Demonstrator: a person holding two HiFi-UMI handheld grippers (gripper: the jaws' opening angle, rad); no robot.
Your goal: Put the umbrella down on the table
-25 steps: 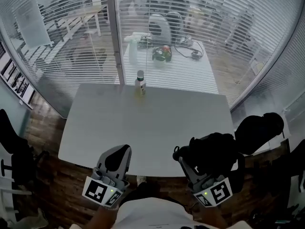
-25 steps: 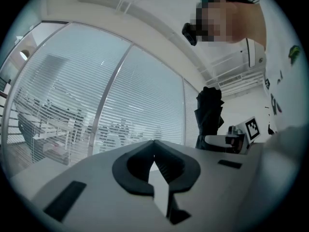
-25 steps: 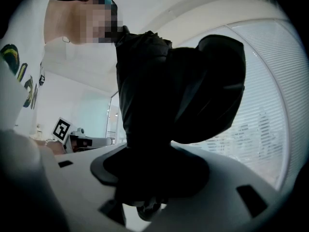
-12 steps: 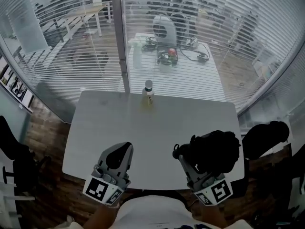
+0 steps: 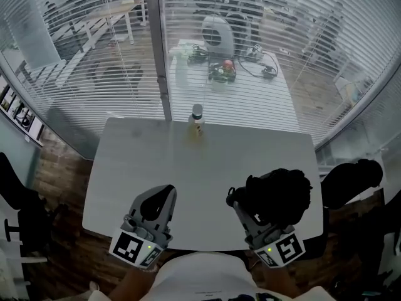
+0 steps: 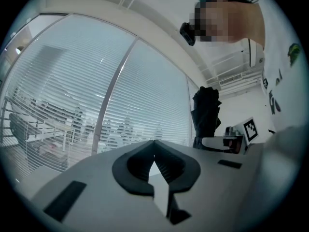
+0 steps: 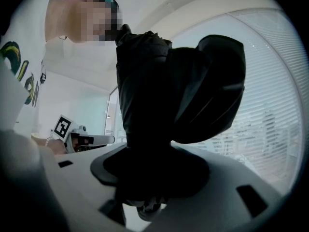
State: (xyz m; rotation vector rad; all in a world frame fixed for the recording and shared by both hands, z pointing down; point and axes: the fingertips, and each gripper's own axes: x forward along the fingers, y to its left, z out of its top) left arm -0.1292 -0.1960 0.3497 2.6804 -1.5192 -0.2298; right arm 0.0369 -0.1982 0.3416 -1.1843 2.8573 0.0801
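White table (image 5: 188, 168) sits closer now; right hand-held gripper (image 5: 242, 207) still clamps umbrella (image 5: 280, 196).

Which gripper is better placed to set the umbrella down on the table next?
Right. The right gripper is clamped on the black umbrella, above the near right part of the table. The left gripper is shut and empty.

Soft daylight comes through the blinds (image 5: 250, 17) at the top. The table (image 5: 144, 162) looks bright and even. The umbrella (image 7: 178, 91) is just a black blob. Both gripper views bend at the edges, with dark corners.
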